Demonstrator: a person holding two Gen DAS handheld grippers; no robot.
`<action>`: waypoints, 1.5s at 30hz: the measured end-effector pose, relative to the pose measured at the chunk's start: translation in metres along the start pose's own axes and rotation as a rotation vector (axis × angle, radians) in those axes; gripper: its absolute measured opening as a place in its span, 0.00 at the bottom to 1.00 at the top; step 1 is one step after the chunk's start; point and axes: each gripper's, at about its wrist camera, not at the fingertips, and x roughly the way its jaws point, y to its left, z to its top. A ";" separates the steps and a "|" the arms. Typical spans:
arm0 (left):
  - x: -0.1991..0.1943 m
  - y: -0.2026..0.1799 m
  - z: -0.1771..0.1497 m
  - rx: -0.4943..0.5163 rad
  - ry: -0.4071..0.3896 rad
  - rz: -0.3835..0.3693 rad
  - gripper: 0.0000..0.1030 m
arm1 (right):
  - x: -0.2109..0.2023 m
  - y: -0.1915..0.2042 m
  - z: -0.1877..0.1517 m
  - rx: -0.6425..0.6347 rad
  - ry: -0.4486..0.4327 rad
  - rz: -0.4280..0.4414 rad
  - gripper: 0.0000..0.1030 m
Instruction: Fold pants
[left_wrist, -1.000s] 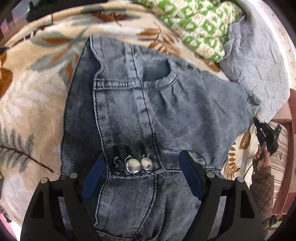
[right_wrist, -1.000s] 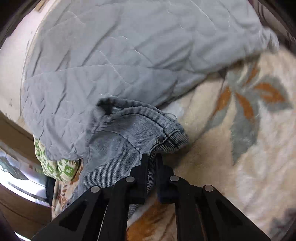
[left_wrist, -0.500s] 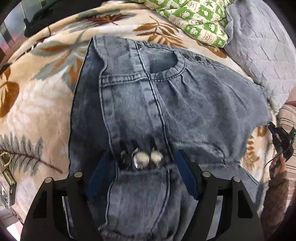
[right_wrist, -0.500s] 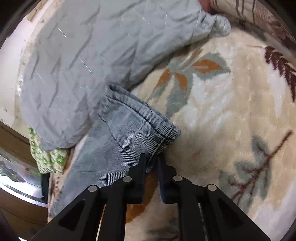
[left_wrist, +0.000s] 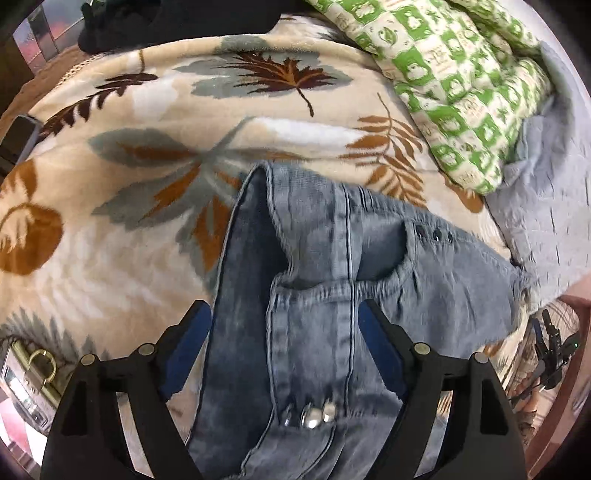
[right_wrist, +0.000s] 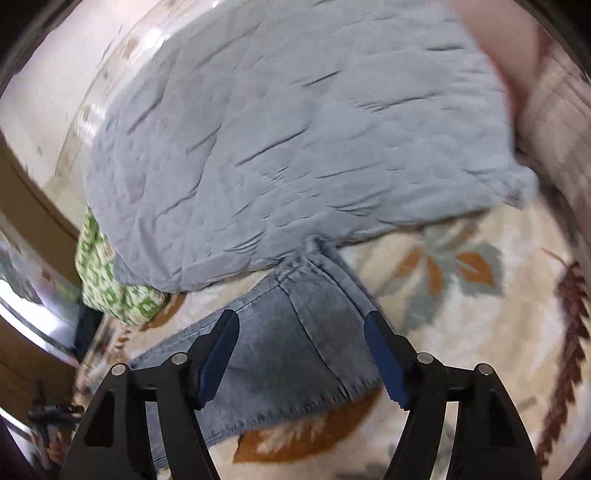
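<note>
On the cream leaf-print blanket (left_wrist: 110, 229), our faded blue denim pants (left_wrist: 332, 295) run lengthwise under the left gripper (left_wrist: 284, 350) and right gripper (right_wrist: 301, 354), both opening wide, gripping nothing.

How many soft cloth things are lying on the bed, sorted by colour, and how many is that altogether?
Blue denim: 1, the jeans
Grey: 1, the quilted blanket
Green and white: 1, the patterned cloth
Beige with leaves: 1, the fleece bedspread
Total: 4

no legible text, labels, brands or numbers anywhere
</note>
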 end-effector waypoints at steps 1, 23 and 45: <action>-0.001 0.001 0.005 -0.004 -0.006 -0.006 0.80 | 0.012 0.006 0.004 -0.026 0.010 -0.026 0.70; 0.034 -0.028 0.048 0.143 -0.028 0.001 0.12 | 0.111 0.020 0.004 -0.168 0.056 -0.194 0.28; -0.118 -0.053 -0.113 0.365 -0.445 0.067 0.12 | -0.162 0.013 -0.103 -0.022 -0.175 -0.134 0.20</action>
